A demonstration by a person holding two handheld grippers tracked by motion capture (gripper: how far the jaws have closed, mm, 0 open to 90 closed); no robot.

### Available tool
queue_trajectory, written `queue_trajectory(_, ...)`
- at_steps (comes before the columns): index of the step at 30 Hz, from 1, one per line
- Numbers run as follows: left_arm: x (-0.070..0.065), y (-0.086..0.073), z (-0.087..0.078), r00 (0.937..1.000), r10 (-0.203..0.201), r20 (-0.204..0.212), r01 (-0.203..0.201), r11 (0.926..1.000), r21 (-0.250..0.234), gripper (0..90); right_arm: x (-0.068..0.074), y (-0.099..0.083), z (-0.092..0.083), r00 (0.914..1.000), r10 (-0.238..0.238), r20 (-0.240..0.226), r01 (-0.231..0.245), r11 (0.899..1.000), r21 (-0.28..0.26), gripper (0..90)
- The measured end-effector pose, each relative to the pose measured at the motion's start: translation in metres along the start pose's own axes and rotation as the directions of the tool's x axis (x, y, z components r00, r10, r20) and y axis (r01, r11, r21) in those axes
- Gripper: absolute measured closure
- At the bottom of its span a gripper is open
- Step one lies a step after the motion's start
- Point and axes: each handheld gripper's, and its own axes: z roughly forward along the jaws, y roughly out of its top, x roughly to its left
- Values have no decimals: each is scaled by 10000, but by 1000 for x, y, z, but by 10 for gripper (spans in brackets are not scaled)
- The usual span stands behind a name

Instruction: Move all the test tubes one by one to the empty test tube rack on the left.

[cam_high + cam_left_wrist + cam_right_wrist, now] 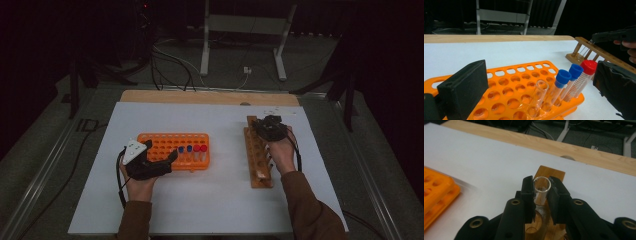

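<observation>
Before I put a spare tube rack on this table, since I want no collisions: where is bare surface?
Free: the white strip between the orange rack and wooden rack, the stretch behind both, and the near edge between the forearms. Crowded: at each rack, where a claw works.

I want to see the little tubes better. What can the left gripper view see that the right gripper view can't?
Left gripper view: three capped tubes, two blue and one red, beside an uncapped glass tube, all standing in the rack. Right gripper view: a clear tube pinched between the right gripper jaws, over the wooden rack. Both: the orange rack and the white table.
</observation>
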Motion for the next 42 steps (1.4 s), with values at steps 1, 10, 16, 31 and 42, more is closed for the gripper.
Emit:
queue_trajectory(1, -1, 0, 0, 10000, -11, 6, 11, 10000, 16, 5, -1, 0, -3, 10000, 38, -3, -38, 9999, -99, 765)
queue_trajectory(10, -1, 0, 0, 10000, 16, -19, -16, 10000, -30, 5, 5, 14, -32, 9992, -401, 85, 408, 9947, -948, 765)
queue_trajectory(16, -4, 1, 0, 10000, 31, 85, -31, 10000, -69, 10, 9, 21, -49, 9982, -594, -1, 588, 9880, -1426, 765)
queue_trajectory(31, -10, 4, 1, 9992, 217, 333, -217, 9998, 5, 11, 41, 15, -63, 9828, -1341, -1270, 1158, 9831, -1420, 763)
queue_trajectory(42, -37, 11, 6, 9897, 1111, 906, -1127, 9935, 131, 32, 70, 4, -75, 9560, -1748, -2357, 1456, 9799, -1360, 761)
